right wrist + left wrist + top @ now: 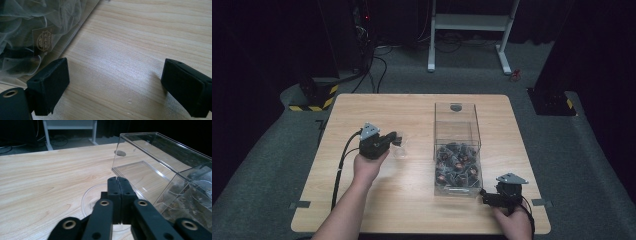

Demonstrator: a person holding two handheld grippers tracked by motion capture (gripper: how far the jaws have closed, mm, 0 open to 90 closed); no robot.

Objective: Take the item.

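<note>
- We see the left claw (117, 182) clenched over a round clear plastic dish (91, 200) on the pale woodgrain table (50, 177).
- Our right claw (113, 85) gapes empty beside the clear box (457, 150).

Round gold seal with small unreadable characters, on a clear sachet (44, 40)

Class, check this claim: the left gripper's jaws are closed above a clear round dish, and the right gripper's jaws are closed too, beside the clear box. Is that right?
Not quite. The right gripper has its jaws wide open, with bare table between them, as the right gripper view shows. The left gripper is closed above the dish, beside the clear box.
</note>
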